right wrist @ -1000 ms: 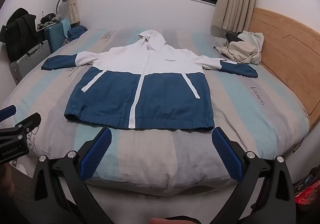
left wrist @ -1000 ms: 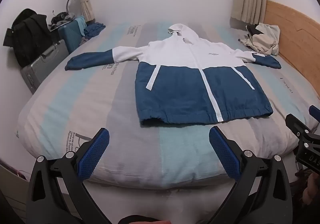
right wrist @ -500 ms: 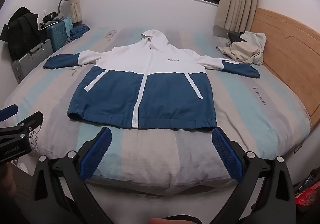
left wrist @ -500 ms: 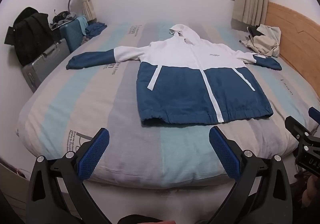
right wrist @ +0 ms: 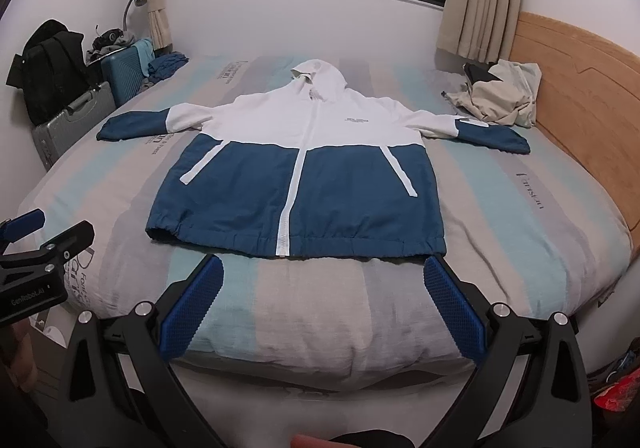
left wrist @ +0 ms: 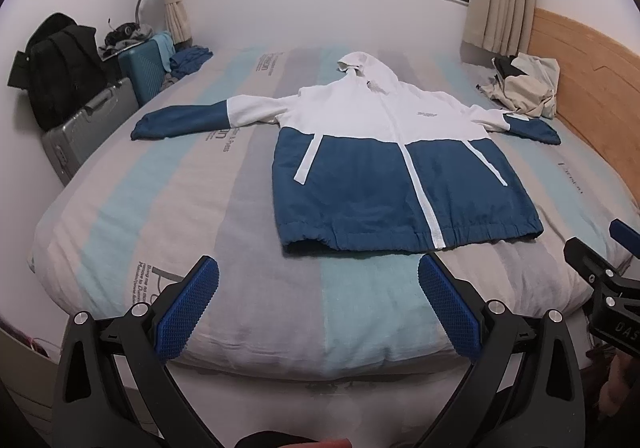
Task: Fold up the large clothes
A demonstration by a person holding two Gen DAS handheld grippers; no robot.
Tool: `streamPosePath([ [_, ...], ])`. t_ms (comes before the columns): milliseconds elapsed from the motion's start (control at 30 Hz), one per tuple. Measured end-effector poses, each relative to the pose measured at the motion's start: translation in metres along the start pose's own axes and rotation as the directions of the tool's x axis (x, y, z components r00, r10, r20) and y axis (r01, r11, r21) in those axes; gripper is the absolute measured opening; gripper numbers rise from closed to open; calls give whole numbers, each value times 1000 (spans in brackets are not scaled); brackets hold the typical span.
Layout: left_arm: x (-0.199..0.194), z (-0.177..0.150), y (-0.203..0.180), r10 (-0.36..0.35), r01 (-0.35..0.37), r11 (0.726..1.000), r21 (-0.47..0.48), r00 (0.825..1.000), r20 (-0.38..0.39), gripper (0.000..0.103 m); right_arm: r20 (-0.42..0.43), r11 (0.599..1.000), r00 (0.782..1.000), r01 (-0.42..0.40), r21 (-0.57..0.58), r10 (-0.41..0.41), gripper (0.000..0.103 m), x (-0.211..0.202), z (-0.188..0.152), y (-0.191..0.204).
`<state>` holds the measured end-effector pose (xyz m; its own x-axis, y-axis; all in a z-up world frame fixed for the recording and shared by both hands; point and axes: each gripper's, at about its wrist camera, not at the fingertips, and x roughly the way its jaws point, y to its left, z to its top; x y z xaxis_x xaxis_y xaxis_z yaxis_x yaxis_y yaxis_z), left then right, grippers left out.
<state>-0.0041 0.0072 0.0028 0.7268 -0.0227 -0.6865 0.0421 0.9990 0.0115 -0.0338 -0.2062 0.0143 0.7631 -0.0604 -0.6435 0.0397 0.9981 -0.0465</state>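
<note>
Blue-white jacket (right wrist: 298, 168) flat on bed (right wrist: 520, 208), just beyond both grippers' spread, empty fingers (right wrist: 192, 312).

We are looking at a bed (right wrist: 500, 216) wearing a striped grey, beige and pale-blue cover. A blue-and-white hooded jacket (right wrist: 304, 164) is lying flat across it, sleeves spreading wide, while crumpled beige clothes (right wrist: 502, 98) are sitting near the wooden headboard (right wrist: 580, 96).

Bare bedspread (right wrist: 500, 216) flanks jacket (right wrist: 296, 168) — clothes pile (right wrist: 500, 100) by headboard
</note>
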Motion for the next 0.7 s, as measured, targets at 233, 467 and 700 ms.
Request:
streamPosePath([
  [233,-4,4,3,-3,3,1000,-8,1000,-3,97,3,1000,1000,-25,-12,25,96,-4,-1,4],
  [467,-7,4,4,0,0,1000,-24,1000,5,97,3,999,999,-33,-3,33,96,-5,-1,5],
  [700,-7,3,4,6,-6,1000,-23,1000,5,98,4,1000,1000,-26,-8,26,96,-7,-3,7],
])
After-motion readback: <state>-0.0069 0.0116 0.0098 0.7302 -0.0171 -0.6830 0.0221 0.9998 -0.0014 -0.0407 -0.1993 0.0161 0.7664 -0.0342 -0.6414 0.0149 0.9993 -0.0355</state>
